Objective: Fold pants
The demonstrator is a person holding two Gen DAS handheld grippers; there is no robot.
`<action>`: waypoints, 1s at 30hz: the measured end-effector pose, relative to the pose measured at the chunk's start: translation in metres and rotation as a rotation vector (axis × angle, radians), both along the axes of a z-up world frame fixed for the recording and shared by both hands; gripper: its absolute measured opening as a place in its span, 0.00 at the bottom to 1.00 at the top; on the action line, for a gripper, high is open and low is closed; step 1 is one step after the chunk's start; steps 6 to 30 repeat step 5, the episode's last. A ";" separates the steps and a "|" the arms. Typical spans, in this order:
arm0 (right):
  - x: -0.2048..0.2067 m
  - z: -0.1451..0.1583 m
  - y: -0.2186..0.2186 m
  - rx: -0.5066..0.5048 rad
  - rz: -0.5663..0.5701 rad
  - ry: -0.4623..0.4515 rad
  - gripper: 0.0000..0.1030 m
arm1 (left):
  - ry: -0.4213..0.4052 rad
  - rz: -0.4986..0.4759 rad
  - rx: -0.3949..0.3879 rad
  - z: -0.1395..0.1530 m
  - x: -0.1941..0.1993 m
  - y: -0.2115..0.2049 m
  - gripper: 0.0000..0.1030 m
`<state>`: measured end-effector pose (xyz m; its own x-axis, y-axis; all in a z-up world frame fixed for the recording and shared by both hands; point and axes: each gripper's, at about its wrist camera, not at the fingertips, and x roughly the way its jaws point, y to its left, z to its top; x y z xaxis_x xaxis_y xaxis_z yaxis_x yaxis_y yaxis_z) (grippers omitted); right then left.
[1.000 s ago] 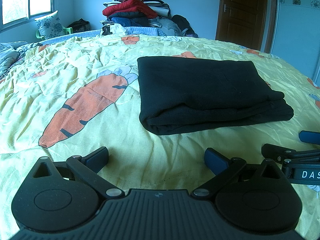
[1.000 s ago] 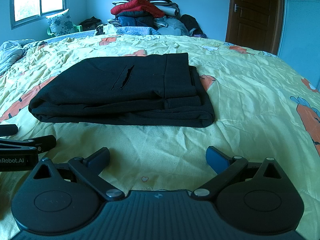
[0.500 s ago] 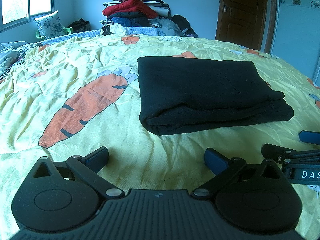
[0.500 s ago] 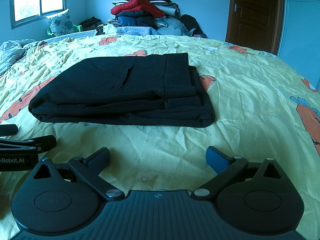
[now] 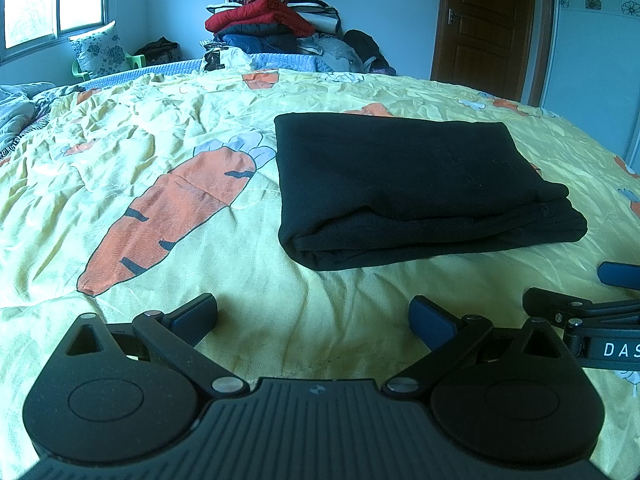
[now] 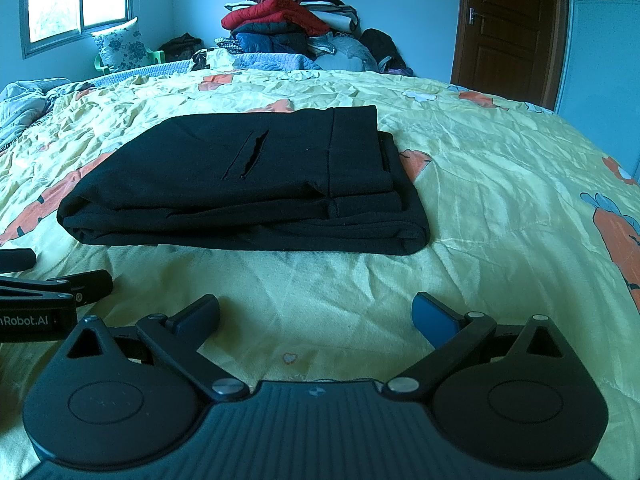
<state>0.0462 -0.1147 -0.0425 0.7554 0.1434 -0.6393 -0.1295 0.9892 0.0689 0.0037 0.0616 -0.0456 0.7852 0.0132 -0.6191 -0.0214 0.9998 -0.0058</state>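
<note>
- The black pants (image 5: pixel 404 188) lay folded into a flat, layered rectangle on the yellow carrot-print bedspread (image 5: pixel 168 132), near the middle of the bed; the right wrist view showed a pocket slit (image 6: pixel 248 154) on the top layer and stacked edges along the near side.
- The left gripper (image 5: pixel 312 314) sat low over the bedspread, just short of the pants' near edge, its jaws spread wide and holding nothing.
- The right gripper (image 6: pixel 316 312) was also released, jaws wide apart, empty, near the bundle's front edge without touching it.
- Each gripper showed at the edge of the other's view, side by side.
- Behind the bed stood a pile of clothes (image 6: pixel 288 20), with a window (image 6: pixel 76 0) to the left and a brown door (image 6: pixel 516 28) to the right.
</note>
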 end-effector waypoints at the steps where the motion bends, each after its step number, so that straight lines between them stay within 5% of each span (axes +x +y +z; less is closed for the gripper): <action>1: 0.000 0.000 0.000 0.000 0.000 0.000 1.00 | 0.000 0.000 -0.001 0.000 0.000 0.000 1.00; 30: 0.000 0.000 0.000 0.000 0.000 0.000 1.00 | 0.000 0.000 0.000 0.000 0.000 0.000 1.00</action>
